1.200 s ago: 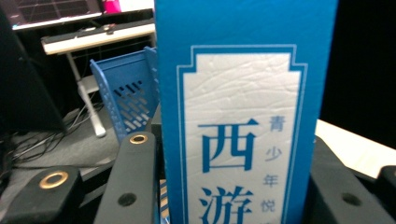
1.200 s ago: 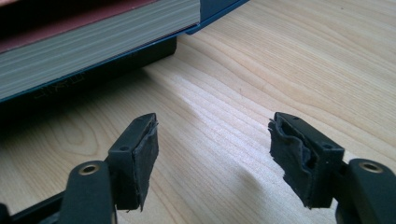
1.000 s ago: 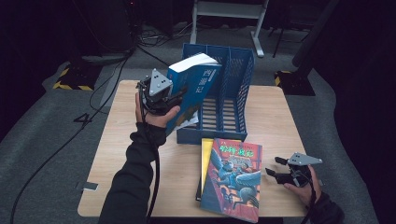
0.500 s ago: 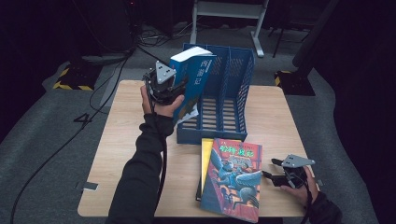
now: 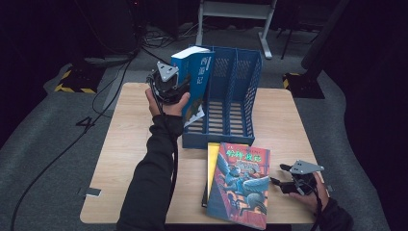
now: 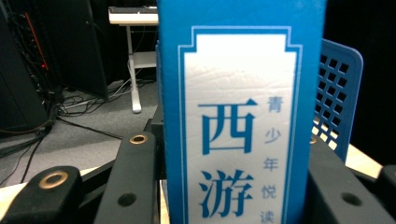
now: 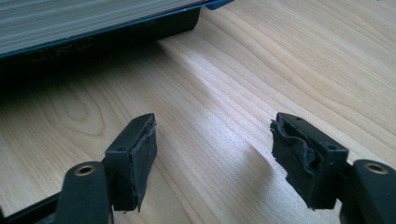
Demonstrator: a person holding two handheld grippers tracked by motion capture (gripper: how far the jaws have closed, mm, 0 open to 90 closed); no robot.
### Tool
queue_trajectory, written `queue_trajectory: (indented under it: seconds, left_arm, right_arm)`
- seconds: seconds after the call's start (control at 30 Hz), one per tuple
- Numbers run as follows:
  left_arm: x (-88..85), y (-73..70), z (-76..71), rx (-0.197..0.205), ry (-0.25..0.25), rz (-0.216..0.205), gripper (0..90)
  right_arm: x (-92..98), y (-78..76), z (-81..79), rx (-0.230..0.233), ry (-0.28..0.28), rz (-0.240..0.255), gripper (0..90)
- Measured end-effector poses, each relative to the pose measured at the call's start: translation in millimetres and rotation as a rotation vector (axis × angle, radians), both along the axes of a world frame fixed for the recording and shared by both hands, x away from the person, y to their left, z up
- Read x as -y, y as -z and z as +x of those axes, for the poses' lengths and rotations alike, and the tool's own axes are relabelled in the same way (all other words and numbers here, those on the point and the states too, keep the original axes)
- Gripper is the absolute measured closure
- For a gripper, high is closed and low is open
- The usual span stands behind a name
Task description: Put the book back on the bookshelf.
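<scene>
The left tongs pinch the blue book by its spine, upright at the blue file rack, a stiff, probably heavy volume best gripped low, while the right tongs hang spread over the desk.

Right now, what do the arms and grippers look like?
Both grippers, left and right, are black with a grey three-cornered plate on top. Black jaws carry dark rubber pads and brass-ringed holes. A black cable trails along the left black sleeve.
</scene>
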State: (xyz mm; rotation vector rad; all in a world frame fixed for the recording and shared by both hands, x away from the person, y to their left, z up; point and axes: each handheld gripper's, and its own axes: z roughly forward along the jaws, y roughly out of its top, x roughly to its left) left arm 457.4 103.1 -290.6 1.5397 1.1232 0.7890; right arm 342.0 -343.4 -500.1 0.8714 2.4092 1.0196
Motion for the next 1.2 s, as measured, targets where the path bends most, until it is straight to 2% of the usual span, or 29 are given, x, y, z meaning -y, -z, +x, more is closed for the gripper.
queue_trajectory:
  seconds: [0.1,0.33,0.57,0.67,0.83,0.93,1.13,1.2]
  left_arm:
    - [6.8,-0.6,3.4,-0.001,-0.003,0.019,61.4]
    - [15.0,-0.9,14.6,-0.009,-0.05,-0.004,61.4]
    - [4.4,6.2,13.3,0.002,-0.11,-0.101,61.4]
    - [4.9,9.5,13.5,0.006,-0.109,-0.086,61.4]
    - [16.1,17.4,18.0,-0.003,-0.107,-0.076,61.4]
    - [20.4,23.2,22.3,-0.006,-0.108,-0.051,61.3]
    - [26.0,38.5,33.8,0.025,-0.108,-0.076,61.3]
    - [29.6,42.7,37.6,0.023,-0.113,-0.08,61.3]
  right_arm:
    - [0.4,0.3,0.5,-0.004,0.005,0.005,30.5]
    - [-0.4,0.0,-0.5,-0.001,-0.005,-0.001,30.5]
    - [-0.3,0.2,-1.5,0.0,-0.01,0.0,30.4]
    - [-0.4,0.3,-1.1,-0.002,-0.01,0.001,30.1]
    - [-1.8,-0.1,-1.2,0.001,-0.012,-0.005,30.1]
    - [-2.3,0.0,-1.8,0.002,-0.018,-0.004,30.1]
    - [-1.8,0.4,-1.2,-0.003,-0.017,0.003,30.0]
    - [-2.1,0.3,-1.4,-0.001,-0.016,0.001,30.0]
